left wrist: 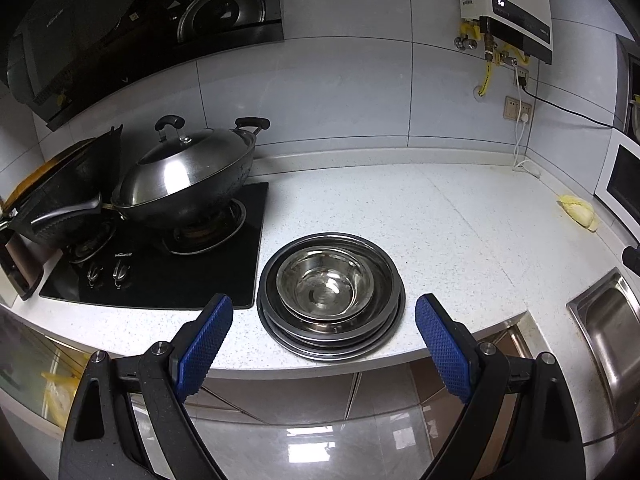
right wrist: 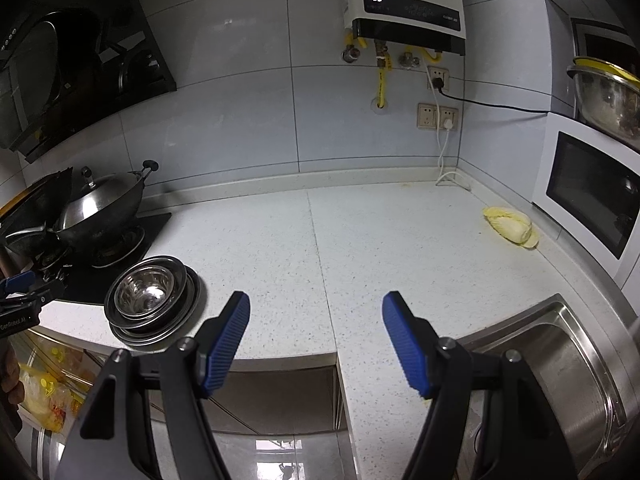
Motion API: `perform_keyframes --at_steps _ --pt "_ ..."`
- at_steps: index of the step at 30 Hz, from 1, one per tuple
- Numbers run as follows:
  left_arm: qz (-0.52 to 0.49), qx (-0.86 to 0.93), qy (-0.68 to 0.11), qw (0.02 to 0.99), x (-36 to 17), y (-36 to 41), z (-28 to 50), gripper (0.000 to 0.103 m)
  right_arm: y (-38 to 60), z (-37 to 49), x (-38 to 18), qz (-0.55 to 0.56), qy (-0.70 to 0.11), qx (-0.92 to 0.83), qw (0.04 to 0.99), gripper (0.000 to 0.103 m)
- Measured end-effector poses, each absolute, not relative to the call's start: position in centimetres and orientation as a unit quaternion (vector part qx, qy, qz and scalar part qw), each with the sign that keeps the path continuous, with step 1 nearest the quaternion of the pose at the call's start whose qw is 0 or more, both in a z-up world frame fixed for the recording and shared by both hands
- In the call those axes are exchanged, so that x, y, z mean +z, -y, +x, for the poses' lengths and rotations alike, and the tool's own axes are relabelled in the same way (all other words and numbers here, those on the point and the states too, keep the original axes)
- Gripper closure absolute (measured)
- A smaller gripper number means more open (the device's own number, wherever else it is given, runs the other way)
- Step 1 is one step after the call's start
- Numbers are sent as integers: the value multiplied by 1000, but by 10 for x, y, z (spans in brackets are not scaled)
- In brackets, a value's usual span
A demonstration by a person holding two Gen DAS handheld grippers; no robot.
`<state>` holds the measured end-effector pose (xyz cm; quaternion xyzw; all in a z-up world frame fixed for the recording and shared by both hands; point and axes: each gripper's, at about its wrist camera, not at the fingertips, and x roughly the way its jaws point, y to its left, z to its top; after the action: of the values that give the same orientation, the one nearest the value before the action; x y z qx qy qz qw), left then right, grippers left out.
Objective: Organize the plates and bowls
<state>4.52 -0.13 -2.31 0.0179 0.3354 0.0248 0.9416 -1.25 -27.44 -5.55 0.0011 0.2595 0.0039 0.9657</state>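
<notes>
Nearby, lidded wok (left wrist: 188, 184) on stove (left wrist: 160, 264), cabbage (right wrist: 510, 226) beside microwave (right wrist: 592, 188)

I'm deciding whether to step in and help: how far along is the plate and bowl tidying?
Done, it seems: the steel bowls sit nested on the stacked plates, one pile on the counter beside the stove. In hand: nothing; the left tongs and right tongs are both open and empty. Left: possibly moving the pile; no loose dishes show.

You face a pale tiled wall (right wrist: 240, 120) over a speckled white tabletop (right wrist: 380, 232) — water heater (right wrist: 404, 4) above, steel sink (right wrist: 560, 360) right, glossy floor (left wrist: 320, 448) below.
</notes>
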Motion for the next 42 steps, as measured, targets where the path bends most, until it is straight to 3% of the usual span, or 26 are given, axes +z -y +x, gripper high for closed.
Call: perform_keyframes --at_steps 42 --pt "24 37 -343 938 -20 3 25 14 288 -35 -59 13 -259 -3 966 35"
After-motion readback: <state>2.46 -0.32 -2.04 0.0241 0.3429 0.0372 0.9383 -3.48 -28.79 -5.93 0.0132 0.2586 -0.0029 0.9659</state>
